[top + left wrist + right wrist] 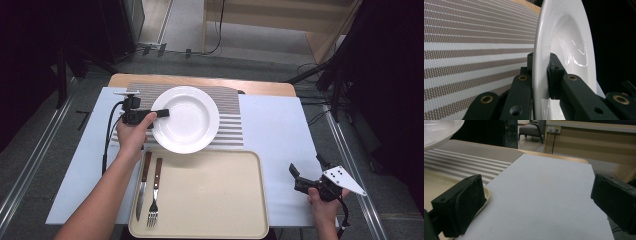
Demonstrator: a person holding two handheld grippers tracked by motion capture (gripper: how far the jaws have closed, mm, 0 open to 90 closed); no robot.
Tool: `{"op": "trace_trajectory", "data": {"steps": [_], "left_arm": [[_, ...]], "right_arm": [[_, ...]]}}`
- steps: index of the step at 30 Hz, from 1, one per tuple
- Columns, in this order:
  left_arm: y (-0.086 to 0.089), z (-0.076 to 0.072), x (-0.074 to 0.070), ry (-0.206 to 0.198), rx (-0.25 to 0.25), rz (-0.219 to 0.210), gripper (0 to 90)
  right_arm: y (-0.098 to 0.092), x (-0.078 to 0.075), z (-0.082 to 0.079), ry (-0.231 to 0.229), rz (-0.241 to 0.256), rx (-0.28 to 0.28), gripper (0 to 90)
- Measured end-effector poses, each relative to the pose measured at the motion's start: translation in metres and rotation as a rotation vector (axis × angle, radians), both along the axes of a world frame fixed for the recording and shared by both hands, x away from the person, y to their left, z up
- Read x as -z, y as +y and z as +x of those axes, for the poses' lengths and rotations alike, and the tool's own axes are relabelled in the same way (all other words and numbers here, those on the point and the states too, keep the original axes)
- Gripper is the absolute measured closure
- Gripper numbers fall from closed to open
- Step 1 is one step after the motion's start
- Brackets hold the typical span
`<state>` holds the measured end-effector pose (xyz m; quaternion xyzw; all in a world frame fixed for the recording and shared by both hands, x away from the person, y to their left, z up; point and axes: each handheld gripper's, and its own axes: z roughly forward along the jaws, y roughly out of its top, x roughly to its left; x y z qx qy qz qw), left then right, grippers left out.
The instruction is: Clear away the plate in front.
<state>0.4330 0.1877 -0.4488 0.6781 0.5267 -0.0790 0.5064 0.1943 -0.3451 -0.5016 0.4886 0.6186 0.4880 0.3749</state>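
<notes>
One white plate [186, 120] clamped at rim by left gripper [161, 113]; right gripper [307, 172] wide open, empty. On tray [210, 200]: one knife [142, 185], one fork [155, 192].

Left gripper [540, 75] seen from behind own jaws — two black jaws closed on rim of white plate [571, 37], one jaw each side of rim. Brass rivets visible on jaw links. Plate stands edge-on in this view, glossy, light reflections in its well. Left of plate — striped placemat [469, 45], brown and white bands. Strip of wooden table [530, 5] at top, dark background at right.
</notes>
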Motion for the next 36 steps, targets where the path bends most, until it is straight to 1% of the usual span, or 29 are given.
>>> {"op": "trace_trajectory", "data": {"steps": [5, 9, 12, 23, 29, 32, 34, 36], "left_arm": [[0.001, -0.011, 0.001, 0.014, 0.014, -0.016, 81.6], [-0.001, -0.02, 0.0, 0.018, 0.048, -0.039, 81.7], [-0.002, -0.028, 0.0, 0.013, 0.063, -0.038, 81.6], [-0.007, -0.052, 0.01, 0.042, 0.118, -0.043, 81.6], [-0.008, -0.065, 0.015, 0.047, 0.138, -0.037, 81.4], [-0.009, -0.071, 0.019, 0.057, 0.151, -0.046, 81.5], [-0.01, -0.075, 0.021, 0.065, 0.147, -0.051, 81.6], [-0.011, -0.08, 0.022, 0.067, 0.151, -0.046, 81.5]], "right_arm": [[0.001, 0.0, -0.001, 0.002, 0.0, 0.0, 0.0], [0.0, 0.0, -0.001, 0.003, 0.001, 0.004, 0.0], [0.0, -0.001, -0.002, 0.002, -0.003, 0.008, 0.0], [0.003, -0.001, -0.002, 0.005, -0.008, 0.007, 0.0], [0.003, 0.0, -0.002, 0.006, -0.008, 0.009, 0.0], [0.003, 0.0, -0.002, 0.005, -0.007, 0.01, 0.0], [0.003, 0.0, -0.002, 0.006, -0.006, 0.011, 0.0], [0.003, -0.001, -0.002, 0.004, -0.004, 0.011, 0.0]]}}
